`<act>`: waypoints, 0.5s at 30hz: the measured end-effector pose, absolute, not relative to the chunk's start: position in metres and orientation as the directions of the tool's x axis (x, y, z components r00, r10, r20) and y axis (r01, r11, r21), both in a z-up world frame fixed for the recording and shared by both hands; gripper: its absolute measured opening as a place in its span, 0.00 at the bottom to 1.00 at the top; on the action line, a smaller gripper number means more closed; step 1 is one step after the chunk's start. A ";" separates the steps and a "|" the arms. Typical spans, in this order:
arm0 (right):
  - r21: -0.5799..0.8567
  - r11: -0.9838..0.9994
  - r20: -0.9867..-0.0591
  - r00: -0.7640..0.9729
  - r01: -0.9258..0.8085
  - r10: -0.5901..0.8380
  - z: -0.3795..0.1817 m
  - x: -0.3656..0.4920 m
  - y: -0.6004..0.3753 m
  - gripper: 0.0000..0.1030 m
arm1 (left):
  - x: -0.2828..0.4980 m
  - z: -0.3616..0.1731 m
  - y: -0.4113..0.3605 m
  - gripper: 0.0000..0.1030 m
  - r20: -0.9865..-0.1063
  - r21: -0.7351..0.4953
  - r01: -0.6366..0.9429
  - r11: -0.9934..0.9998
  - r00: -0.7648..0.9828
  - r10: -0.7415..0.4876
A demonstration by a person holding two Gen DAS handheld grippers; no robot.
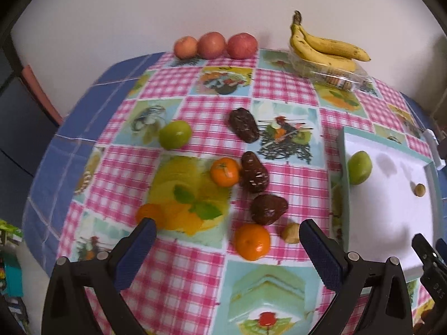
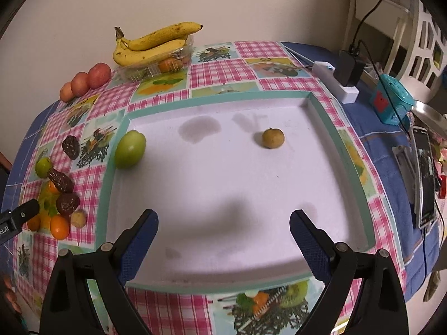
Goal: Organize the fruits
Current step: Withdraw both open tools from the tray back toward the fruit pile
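Note:
My left gripper (image 1: 227,230) is open above the patterned tablecloth, with an orange (image 1: 252,241) lying between its fingers. Close by are a small brown fruit (image 1: 290,232), three dark dates (image 1: 268,208), a second orange (image 1: 225,172), a third orange (image 1: 148,214) by the left finger, and a green fruit (image 1: 175,134). A white tray (image 2: 321,111) fills the right wrist view. It holds a green fruit (image 2: 130,148) at its left wall and a small brown fruit (image 2: 273,138). My right gripper (image 2: 223,222) hovers open over the tray's near part, with nothing between its fingers.
Three apples (image 1: 214,44) line the far edge by the wall. Bananas (image 1: 324,47) rest on a clear plastic box (image 1: 329,74). Right of the tray are a white power strip with a black adapter (image 2: 346,79), a teal box (image 2: 391,102) and a phone (image 2: 424,176).

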State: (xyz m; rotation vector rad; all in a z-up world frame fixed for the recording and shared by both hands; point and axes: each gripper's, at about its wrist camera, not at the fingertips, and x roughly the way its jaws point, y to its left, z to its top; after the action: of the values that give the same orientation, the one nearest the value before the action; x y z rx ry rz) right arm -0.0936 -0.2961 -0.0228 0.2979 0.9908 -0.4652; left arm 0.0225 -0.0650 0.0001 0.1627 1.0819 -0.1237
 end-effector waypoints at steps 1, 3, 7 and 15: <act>0.034 0.862 -0.854 0.463 0.506 -0.237 -0.022 -0.096 -0.295 0.93 | 0.023 0.001 -0.062 1.00 -0.887 0.068 0.170 0.983 0.461 -0.018; 0.043 0.861 -0.853 0.467 0.507 -0.233 -0.021 -0.098 -0.293 0.93 | 0.025 0.001 -0.056 1.00 -0.894 0.047 0.156 0.987 0.446 -0.028; 0.041 0.865 -0.858 0.461 0.500 -0.226 -0.021 -0.099 -0.286 0.93 | 0.028 0.000 -0.050 1.00 -0.910 0.022 0.143 0.989 0.413 -0.039; 0.045 0.891 -0.860 0.472 0.452 -0.196 -0.023 -0.089 -0.269 0.93 | 0.035 0.017 -0.033 1.00 -0.851 0.053 0.128 0.990 0.525 -0.023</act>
State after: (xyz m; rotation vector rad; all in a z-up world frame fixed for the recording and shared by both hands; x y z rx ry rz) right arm -0.0890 -0.2688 -0.0227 0.2829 1.0061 -0.4030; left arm 0.0348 -0.0334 0.0166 0.1137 1.0143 -0.0905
